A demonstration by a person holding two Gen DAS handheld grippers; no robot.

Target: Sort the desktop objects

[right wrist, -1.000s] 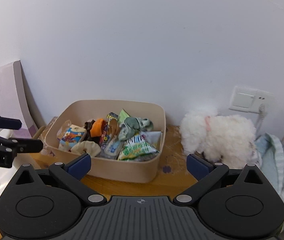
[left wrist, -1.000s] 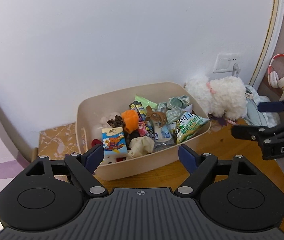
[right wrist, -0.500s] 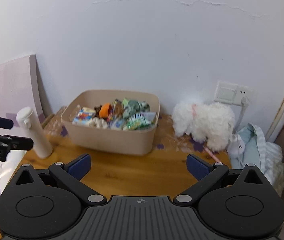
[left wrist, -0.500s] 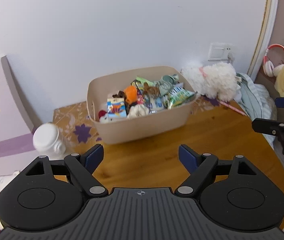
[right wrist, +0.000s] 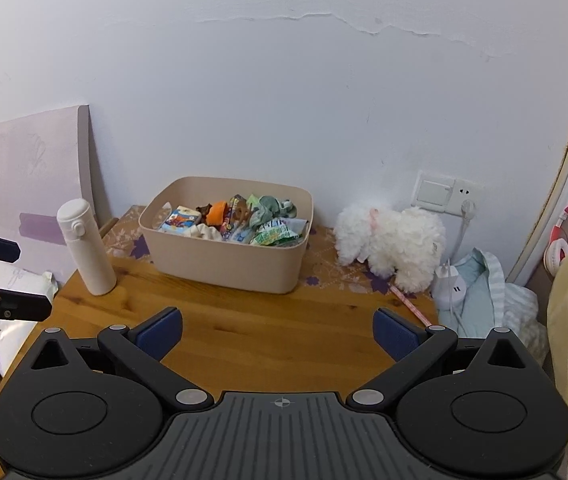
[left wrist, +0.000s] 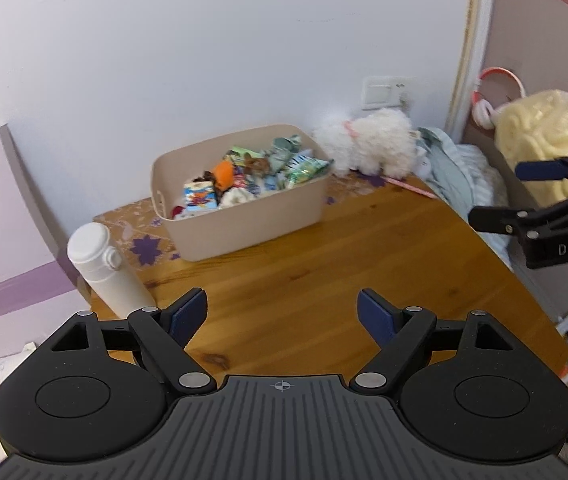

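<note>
Left fingers: the left gripper [left wrist: 281, 316] has its blue pads spread wide with nothing between them, only bare wood below.
Right fingers: the right gripper [right wrist: 277, 334] is likewise spread and empty, hanging over the near part of the wooden desk [right wrist: 267, 320].
Nearest loose thing: a white bottle [left wrist: 105, 270] stands upright near the desk's left edge, just beside the left gripper's left pad in that view; its long axis is vertical.
Bin: the beige bin [right wrist: 225, 258] sits toward the back by the wall, ahead of both grippers and well apart from them, already heaped with snack packets, a small carton and soft bits.
Other things: a white plush toy [right wrist: 390, 246] lies to the right of the bin, close to the wall socket; a thin pink pencil [right wrist: 410, 306] rests on the desk just in front of it.
Which hand is nearer: by my judgement the left hand is closer to the bottle, the right to the plush and pencil.
Stage: most small items look binned; the bottle, plush and pencil seem left to sort.
</note>
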